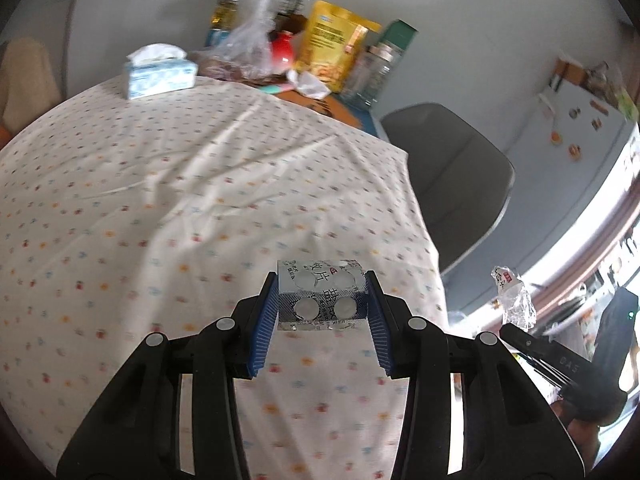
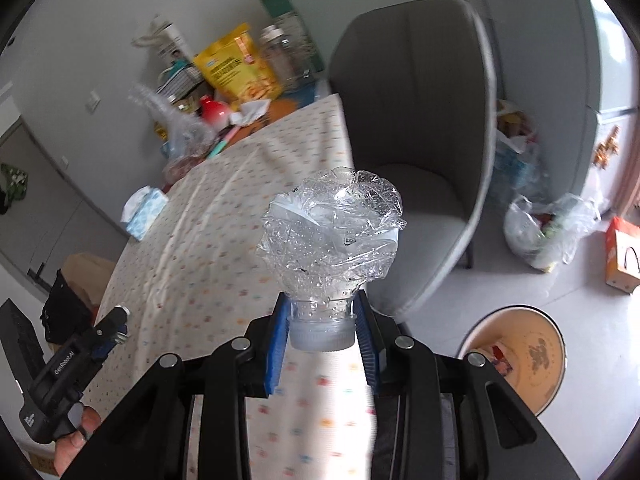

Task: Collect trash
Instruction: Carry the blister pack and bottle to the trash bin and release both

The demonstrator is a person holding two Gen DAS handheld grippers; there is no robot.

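— Left wrist view: the left claw (image 1: 322,300) pinches a foil pill blister (image 1: 322,298) above the dotted cloth on the surface (image 1: 160,200). A tissue box (image 1: 160,74) and yellow snack bag (image 1: 334,46) sit at the far edge.

— And the right claw (image 2: 322,326) grips a crushed plastic bottle (image 2: 330,232) by its cap. A grey chair (image 2: 420,160) stands beside the surface, a round bin (image 2: 520,364) on the floor below.
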